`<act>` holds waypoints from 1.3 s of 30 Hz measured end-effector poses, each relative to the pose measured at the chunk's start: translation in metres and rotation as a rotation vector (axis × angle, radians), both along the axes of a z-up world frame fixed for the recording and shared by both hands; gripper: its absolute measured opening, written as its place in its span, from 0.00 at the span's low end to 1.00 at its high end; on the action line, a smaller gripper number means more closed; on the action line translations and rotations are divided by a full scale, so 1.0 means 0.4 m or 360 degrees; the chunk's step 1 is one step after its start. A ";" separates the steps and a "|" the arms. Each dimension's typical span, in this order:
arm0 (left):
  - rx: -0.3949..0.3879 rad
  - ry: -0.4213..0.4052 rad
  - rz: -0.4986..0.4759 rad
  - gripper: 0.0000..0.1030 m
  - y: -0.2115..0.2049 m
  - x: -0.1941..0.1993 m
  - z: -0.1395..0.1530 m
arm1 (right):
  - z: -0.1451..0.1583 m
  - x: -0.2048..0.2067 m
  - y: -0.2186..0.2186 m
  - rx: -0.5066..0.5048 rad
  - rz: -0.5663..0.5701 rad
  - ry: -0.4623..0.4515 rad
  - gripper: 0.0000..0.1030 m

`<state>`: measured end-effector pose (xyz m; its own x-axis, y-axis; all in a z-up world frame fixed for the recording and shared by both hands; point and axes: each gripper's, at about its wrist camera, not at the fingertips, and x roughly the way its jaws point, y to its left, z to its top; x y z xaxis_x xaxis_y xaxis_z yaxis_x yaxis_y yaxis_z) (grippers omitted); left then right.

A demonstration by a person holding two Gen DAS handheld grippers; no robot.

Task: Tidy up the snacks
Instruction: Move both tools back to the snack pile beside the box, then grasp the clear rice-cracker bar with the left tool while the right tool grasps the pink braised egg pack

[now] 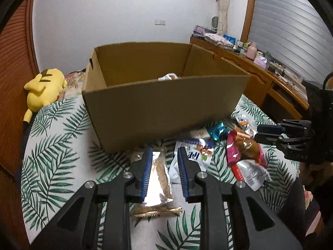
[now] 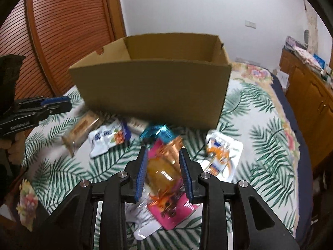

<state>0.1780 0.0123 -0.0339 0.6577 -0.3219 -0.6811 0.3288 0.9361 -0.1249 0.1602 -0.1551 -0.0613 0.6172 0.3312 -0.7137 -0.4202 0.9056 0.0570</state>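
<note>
On the bed (image 1: 62,125), before the box (image 1: 158,108), left fingers (image 1: 145,166) are straddling, apart, a silver pack (image 1: 159,179); right fingers (image 2: 142,170) are clamping an orange snack (image 2: 162,173).

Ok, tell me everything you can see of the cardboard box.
The cardboard box is plain brown corrugated board, rectangular and open-topped, with no flaps showing and a small notch in each side wall. It stands upright on the palm-leaf bedspread, beyond both claws. Loose snack packets lie along the foot of its near wall; whether they touch it I cannot tell. Inside, only the top of one white and orange packet peeks above the near rim; the rest of the interior is hidden.
</note>
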 end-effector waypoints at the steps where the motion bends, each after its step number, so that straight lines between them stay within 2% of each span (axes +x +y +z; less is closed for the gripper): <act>1: 0.0003 0.0005 0.0000 0.23 0.000 -0.001 -0.004 | -0.006 -0.002 0.002 -0.0004 0.0008 0.0011 0.31; 6: 0.0013 0.0049 0.0008 0.24 0.002 0.003 -0.028 | -0.028 -0.001 0.005 -0.0005 0.0022 0.0043 0.36; 16: 0.0119 0.0133 0.0063 0.26 -0.004 0.027 -0.078 | -0.062 0.019 0.017 -0.0093 0.0071 0.0052 0.50; 21: 0.0166 0.0168 0.0089 0.31 -0.002 0.040 -0.099 | -0.078 0.030 0.030 -0.0156 0.0093 0.0039 0.54; 30: 0.0206 0.0133 0.0091 0.39 -0.017 0.042 -0.104 | -0.092 0.051 0.036 -0.0158 0.0130 0.0033 0.59; 39: 0.0194 0.0137 0.0134 0.39 -0.008 0.049 -0.083 | -0.130 0.069 0.034 -0.0152 0.0129 0.0078 0.60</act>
